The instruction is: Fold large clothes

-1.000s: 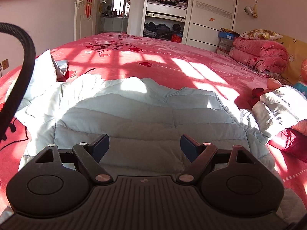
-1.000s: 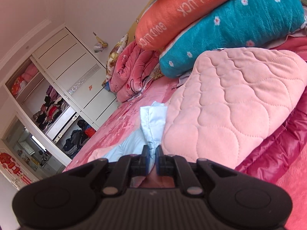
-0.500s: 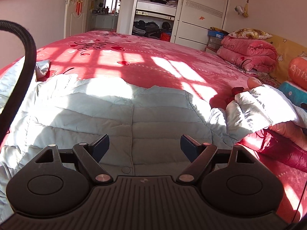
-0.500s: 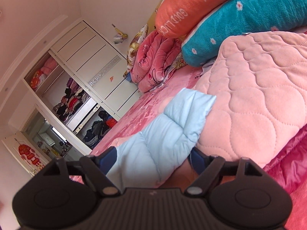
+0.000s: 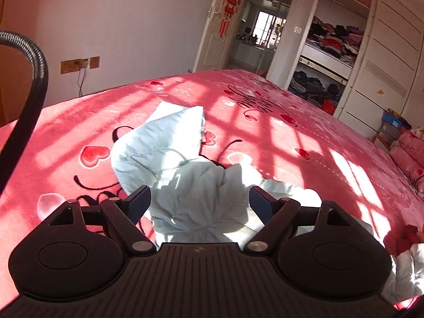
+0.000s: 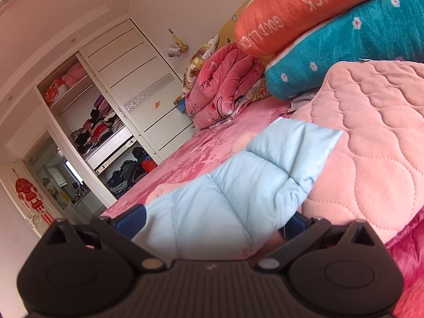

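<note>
Left wrist view: black cable [image 5: 31, 100] arcs at 9 o'clock, red heart-print bedspread [image 5: 304, 137] fills the middle. Left gripper [image 5: 200, 202] has its jaws spread wide with nothing pinched; the 2 blue pads sit either side of the pale blue puffer jacket [image 5: 201, 193], apart from the cloth as far as visible. 1 jacket sleeve [image 5: 169, 145] runs off toward 11 o'clock, lying flat on the bedspread, cuff end farthest out. Open doorway [image 5: 262, 34] at 12 o'clock, open wardrobe [image 5: 331, 47] at 1 o'clock. Right wrist view: wardrobe shelves [image 6: 106, 127] at 9 o'clock, bedspread [image 6: 206, 145] centre. Right gripper [image 6: 212, 222] has jaws opening, already wide; the jacket's other sleeve [image 6: 238, 185] lies loose between them, not pressed by either pad. Its cuff reaches toward 1 o'clock and touches the pink quilted pillow [image 6: 376, 137] at 3 o'clock. Teal pillow [image 6: 344, 42] and orange pillow [image 6: 304, 8] stack at 1 o'clock, folded pink blanket [image 6: 225, 84] at 12 o'clock.
</note>
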The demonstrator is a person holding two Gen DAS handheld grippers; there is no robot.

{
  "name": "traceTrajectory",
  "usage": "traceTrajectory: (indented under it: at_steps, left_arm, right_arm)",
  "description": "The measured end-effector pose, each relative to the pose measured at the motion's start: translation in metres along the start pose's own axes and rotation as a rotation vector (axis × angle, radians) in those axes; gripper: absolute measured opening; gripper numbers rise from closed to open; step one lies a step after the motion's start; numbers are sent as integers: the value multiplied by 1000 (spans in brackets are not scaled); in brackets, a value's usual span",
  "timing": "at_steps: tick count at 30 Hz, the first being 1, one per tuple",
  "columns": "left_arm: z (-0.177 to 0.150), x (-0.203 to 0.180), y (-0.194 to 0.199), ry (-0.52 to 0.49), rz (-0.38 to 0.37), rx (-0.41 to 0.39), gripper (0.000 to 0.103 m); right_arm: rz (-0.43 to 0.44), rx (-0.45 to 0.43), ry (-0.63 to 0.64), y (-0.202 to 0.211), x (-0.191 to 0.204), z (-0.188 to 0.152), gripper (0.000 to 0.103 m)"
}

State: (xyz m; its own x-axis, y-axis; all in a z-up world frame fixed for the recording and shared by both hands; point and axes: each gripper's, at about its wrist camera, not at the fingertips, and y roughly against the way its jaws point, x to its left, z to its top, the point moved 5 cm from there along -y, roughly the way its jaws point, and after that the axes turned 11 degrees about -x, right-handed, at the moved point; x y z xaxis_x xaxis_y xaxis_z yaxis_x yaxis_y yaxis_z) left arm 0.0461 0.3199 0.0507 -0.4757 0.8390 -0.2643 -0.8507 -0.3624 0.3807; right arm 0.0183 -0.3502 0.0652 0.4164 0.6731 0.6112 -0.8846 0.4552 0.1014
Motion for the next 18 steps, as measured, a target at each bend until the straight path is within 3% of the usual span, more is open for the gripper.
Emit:
traceTrajectory:
  at_steps: [4, 8, 14, 18]
  left_arm:
    - [35, 61, -41, 173, 66, 25, 100]
    - [72, 92, -94, 191, 106, 15, 99]
    - [94, 106, -189, 264, 95, 93, 90]
    - [84, 105, -238, 305, 61, 165, 86]
  right_arm:
    - [-13, 1, 56, -4, 3, -3, 103]
    - [-26, -3, 117, -7, 4, -8, 103]
    - [-57, -19, 195, -13, 8, -16, 103]
    - [-76, -24, 282, -17, 12, -24, 103]
